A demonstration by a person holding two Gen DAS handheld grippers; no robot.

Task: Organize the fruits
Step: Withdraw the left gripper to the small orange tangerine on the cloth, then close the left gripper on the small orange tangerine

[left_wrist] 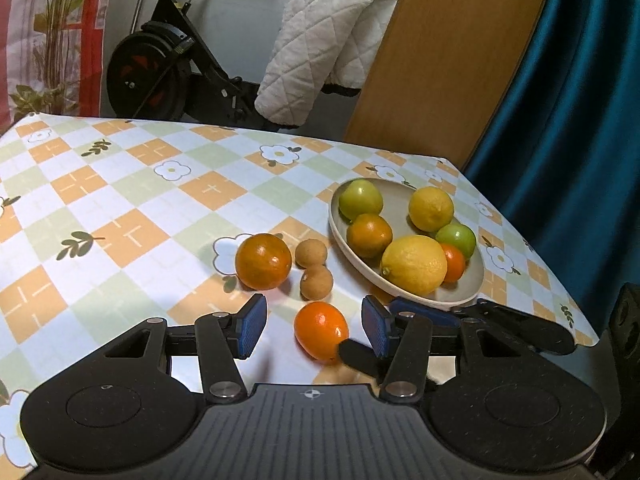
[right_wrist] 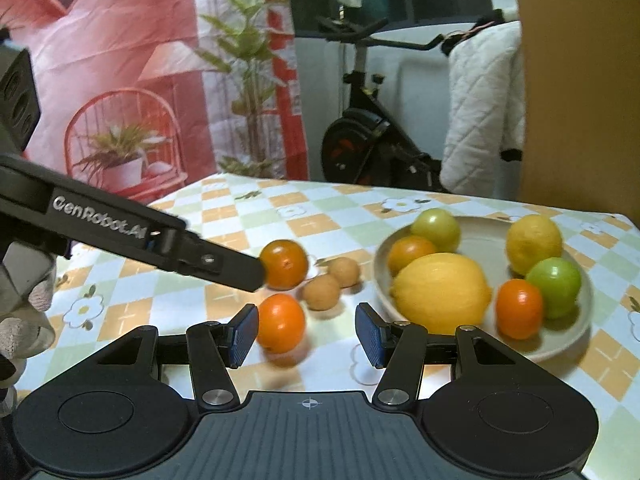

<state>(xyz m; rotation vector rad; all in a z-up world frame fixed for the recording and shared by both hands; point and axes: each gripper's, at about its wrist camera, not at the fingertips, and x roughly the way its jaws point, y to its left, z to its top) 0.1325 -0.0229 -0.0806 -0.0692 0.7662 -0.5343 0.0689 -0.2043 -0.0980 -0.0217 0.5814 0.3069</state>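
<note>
I see both tools spread, pinching nothing: left tool [left_wrist: 313,326] straddles the small orange [left_wrist: 321,330]; right tool [right_wrist: 306,334] close by; they could collide, or nudge it rolling across the desk [left_wrist: 120,200].

Home setting, I read living or spare room. Table with checked floral tablecloth [left_wrist: 120,200], exercise bike [left_wrist: 168,64] behind it, white quilted blanket [left_wrist: 320,48] draped over bike, teal curtain [left_wrist: 580,120], printed red wall hanging [right_wrist: 120,60] with plants. Plate [right_wrist: 480,232] of fruit on table.
</note>
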